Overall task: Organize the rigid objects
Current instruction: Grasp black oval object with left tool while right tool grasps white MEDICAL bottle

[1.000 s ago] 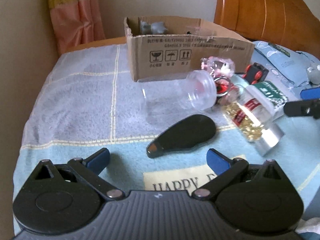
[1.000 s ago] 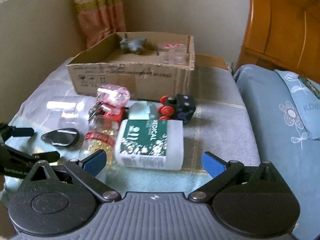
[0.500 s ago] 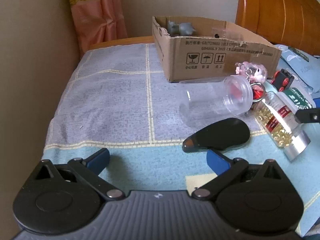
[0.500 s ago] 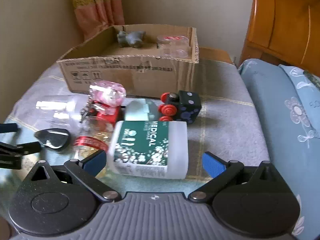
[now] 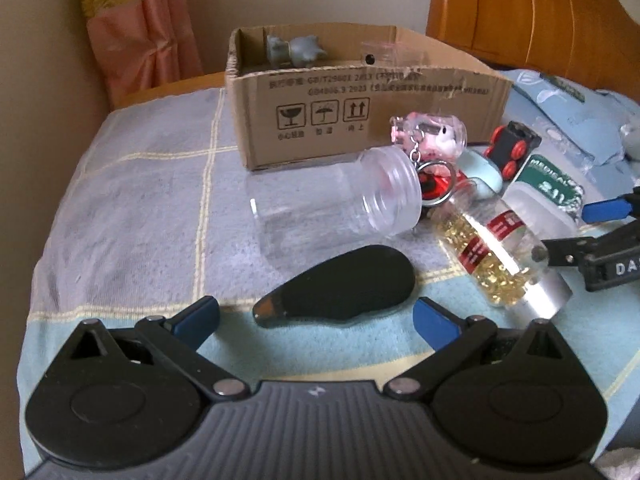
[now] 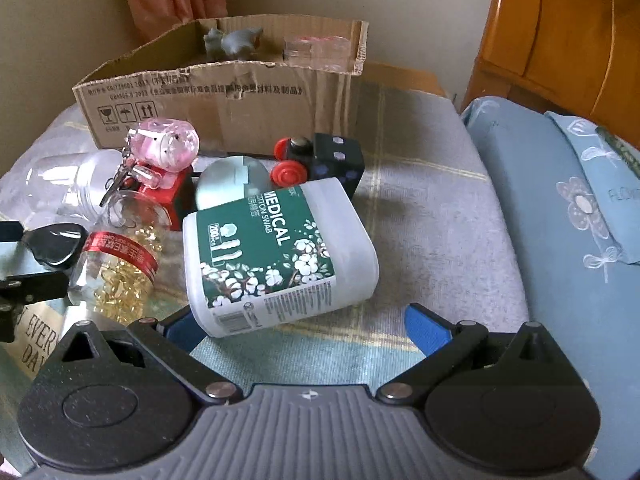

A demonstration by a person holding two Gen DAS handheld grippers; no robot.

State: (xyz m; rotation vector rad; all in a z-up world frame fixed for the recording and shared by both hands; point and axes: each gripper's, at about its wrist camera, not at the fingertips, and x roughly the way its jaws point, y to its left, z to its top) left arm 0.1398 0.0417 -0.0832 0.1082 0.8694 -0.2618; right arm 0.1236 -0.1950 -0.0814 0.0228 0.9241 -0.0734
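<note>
My left gripper is open, its blue fingertips either side of the near end of a flat black teardrop-shaped object on the blanket. Behind it lie a clear plastic jar on its side and a bottle of yellow capsules. My right gripper is open, straddling the near end of a white cotton swab box with a green label. The cardboard box stands at the back with a grey figurine inside.
A pink pig keychain, a red toy, a black toy train with red wheels and a pale blue object crowd before the box. A wooden headboard and blue pillows lie right. A curtain hangs back left.
Both grippers have moved forward toward the objects. The left one now brackets the black object; the right one has closed in on the swab box. Nothing has been grasped.
</note>
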